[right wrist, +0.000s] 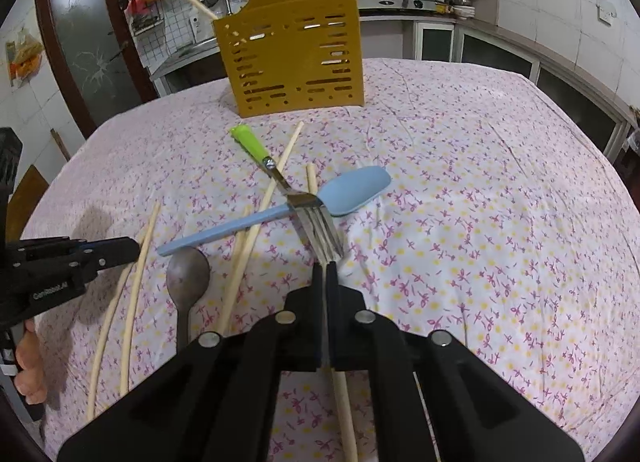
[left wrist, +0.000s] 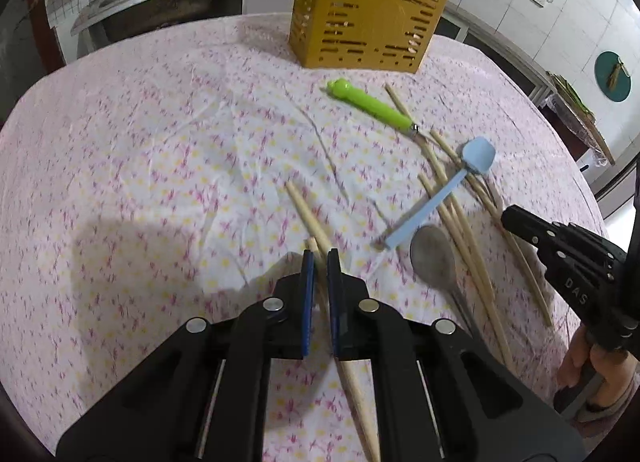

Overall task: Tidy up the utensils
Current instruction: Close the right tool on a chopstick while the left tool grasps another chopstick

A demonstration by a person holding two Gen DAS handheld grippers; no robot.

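Here: one yellow holder (right wrist: 294, 58), one fork (right wrist: 308, 210), two spoons.

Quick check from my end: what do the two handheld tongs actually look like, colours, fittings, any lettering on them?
Both tongs, left and right, are black plastic frames with round silver studs at the linkage pivots. The left's fingers carry blue pads. Seen side-on, the right one shows embossed letters, apparently "DAS", and the left one white lettering too blurred to read. No cables show. Of the person only bare fingers show at the picture edges.
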